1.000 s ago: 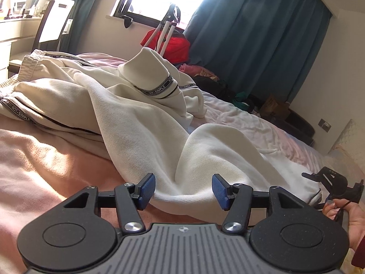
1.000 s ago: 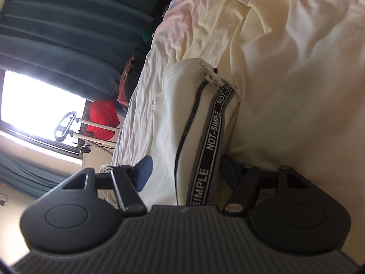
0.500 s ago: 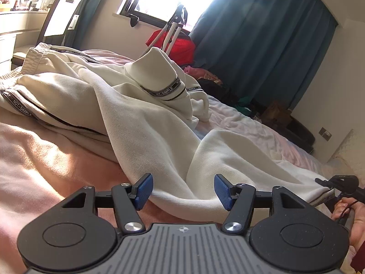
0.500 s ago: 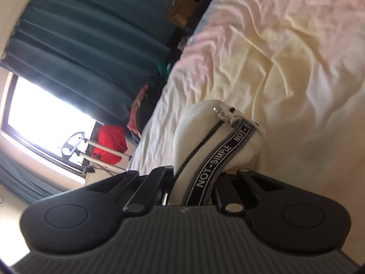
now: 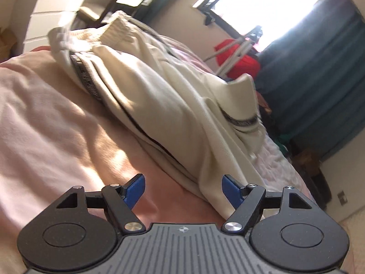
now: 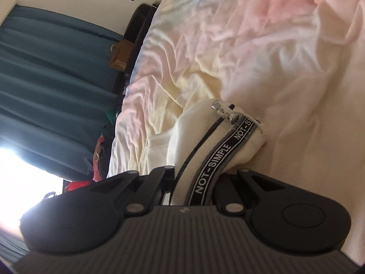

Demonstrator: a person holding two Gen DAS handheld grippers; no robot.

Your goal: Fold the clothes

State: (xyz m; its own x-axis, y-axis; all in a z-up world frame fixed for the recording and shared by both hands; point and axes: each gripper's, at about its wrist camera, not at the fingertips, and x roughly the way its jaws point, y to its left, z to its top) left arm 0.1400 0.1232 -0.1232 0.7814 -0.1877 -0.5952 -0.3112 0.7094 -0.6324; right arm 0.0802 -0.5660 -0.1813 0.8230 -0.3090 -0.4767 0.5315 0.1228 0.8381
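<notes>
Cream track trousers (image 5: 159, 96) with a grey "NOT-SIMPLE" side stripe lie crumpled across the pink bed cover (image 5: 45, 125). My left gripper (image 5: 183, 188) is open and empty, just above the cover, with the near fold of the trousers reaching its right finger. My right gripper (image 6: 192, 182) is shut on the trouser leg end (image 6: 212, 141), by the striped hem with a metal zip pull (image 6: 224, 110). The leg end is lifted off the sheet.
A rumpled pastel bedsheet (image 6: 251, 45) covers the bed. Teal curtains (image 5: 319, 80), a bright window (image 5: 262, 0) and a red bag (image 5: 237, 61) stand beyond the bed. A white desk and chair (image 5: 68, 6) are at the far left. A paper bag (image 6: 121, 54) sits by the curtain.
My right gripper closed on the striped trouser leg end and lifted it. My left gripper swung left and tilted, staying open near the trousers' fold.
</notes>
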